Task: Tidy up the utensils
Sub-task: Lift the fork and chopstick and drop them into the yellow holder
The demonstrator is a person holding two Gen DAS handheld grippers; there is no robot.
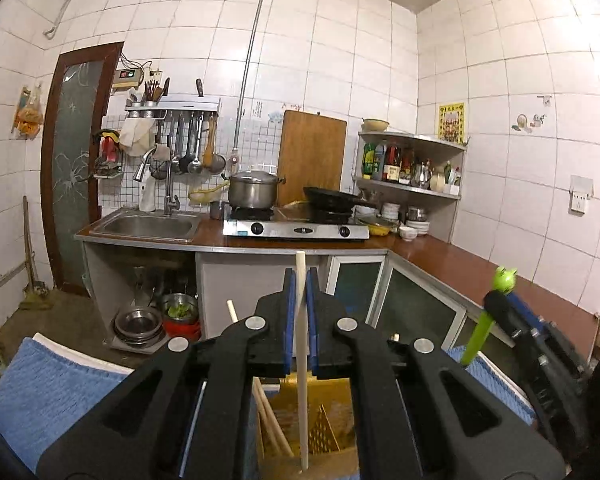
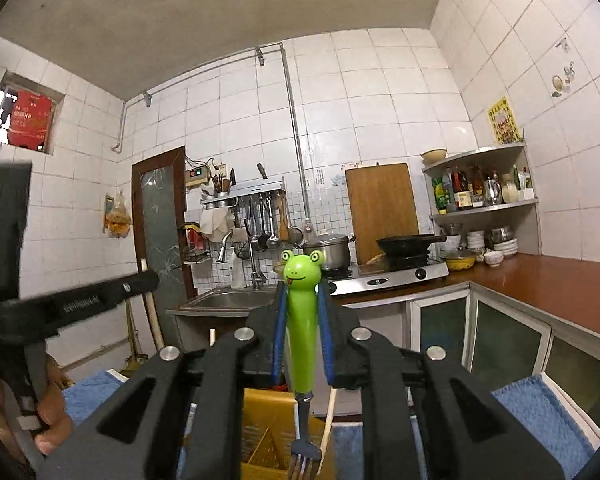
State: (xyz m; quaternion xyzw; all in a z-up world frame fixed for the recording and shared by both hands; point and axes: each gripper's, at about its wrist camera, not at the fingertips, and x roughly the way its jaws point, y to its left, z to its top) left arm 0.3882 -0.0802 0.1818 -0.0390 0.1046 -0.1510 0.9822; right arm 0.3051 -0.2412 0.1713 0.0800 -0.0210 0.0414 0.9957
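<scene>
The left claw [image 1: 300,280] pinches a pale chopstick [image 1: 302,380] upright, its lower end hanging over the yellow holder [image 1: 332,436] below. More chopsticks [image 1: 270,420] lean in the holder's left part. The right claw [image 2: 302,300] pinches a fork [image 2: 300,328] by its green frog handle, tines down above the same holder. A blue towel [image 1: 52,392] lies under the holder. A hand [image 2: 48,424] shows at the near left.

Home kitchen. White-tiled walls; steel sink [image 1: 146,226] with tap at far left; two-burner gas stove [image 1: 296,229] carrying lidded pot [image 1: 254,190] and black pan [image 1: 332,199]; hanging ladles [image 1: 190,146]; corner shelf [image 1: 412,160] with sauce bottles, far right.
</scene>
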